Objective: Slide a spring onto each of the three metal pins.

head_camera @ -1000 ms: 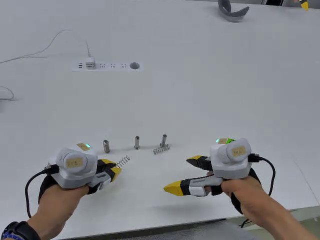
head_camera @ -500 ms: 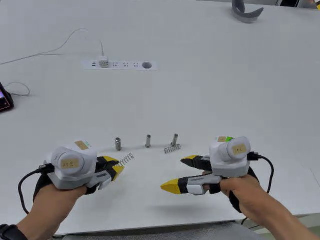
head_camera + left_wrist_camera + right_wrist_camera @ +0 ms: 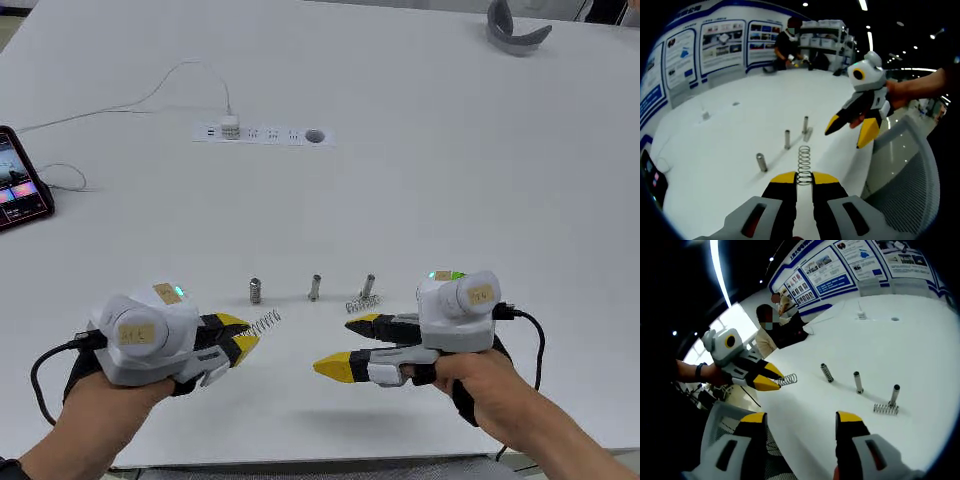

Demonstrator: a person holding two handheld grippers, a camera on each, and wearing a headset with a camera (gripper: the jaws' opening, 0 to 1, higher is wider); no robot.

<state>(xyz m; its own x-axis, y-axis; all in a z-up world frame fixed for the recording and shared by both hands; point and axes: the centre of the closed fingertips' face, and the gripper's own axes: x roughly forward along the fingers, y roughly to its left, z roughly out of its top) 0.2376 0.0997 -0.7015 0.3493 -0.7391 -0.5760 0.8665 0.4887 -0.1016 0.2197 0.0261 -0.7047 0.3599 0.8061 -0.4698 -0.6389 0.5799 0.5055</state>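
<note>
A power strip (image 3: 262, 134) with a plugged-in cable (image 3: 150, 95) lies on the white worktop (image 3: 450, 160) well behind the pins. A phone (image 3: 18, 185) is cut off at the left edge, and a grey curved object (image 3: 518, 28) far back is too small to identify. The left hand-held gripper (image 3: 243, 334) pinches a spring (image 3: 265, 322) by its end, near the left pin (image 3: 255, 290), which wears a spring. The right hand-held gripper (image 3: 335, 346) has its jaws spread. A loose spring (image 3: 360, 301) lies against the right pin (image 3: 368, 286), and the middle pin (image 3: 315, 287) is bare
</note>
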